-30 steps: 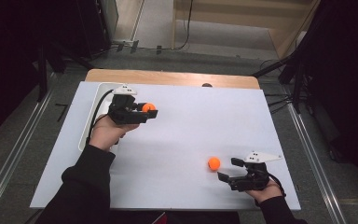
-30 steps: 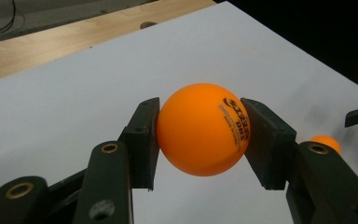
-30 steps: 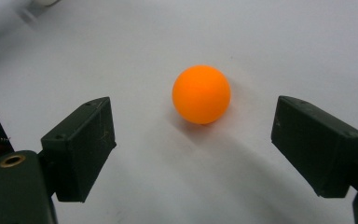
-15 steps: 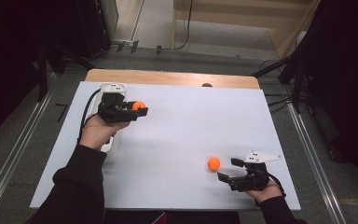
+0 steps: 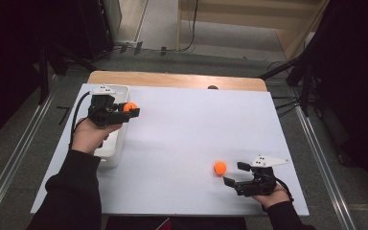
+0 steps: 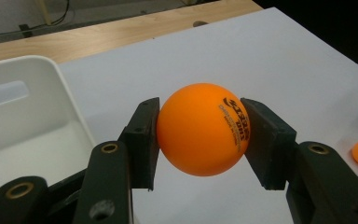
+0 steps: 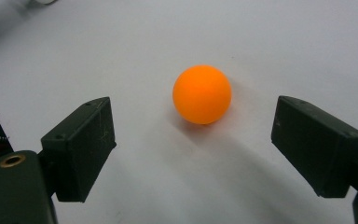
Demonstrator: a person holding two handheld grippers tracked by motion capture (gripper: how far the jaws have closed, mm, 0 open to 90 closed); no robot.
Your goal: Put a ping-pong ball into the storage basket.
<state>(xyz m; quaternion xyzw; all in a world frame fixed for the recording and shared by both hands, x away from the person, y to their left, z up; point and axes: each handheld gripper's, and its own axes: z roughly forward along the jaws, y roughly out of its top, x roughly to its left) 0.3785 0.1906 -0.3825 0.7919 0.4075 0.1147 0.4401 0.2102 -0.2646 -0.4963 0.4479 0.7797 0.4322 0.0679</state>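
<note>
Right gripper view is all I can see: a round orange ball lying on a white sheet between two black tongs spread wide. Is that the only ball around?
Observer: No. The left tongs are clamped on a second orange ball.
Operator: Same as mine?
Observer: Same colour, but the left gripper view shows dark printed lettering on the held one.
Operator: Where is it being held?
Observer: Up off the white sheet, beside the right rim of a white plastic tray that sits at the sheet's far left corner.
</note>
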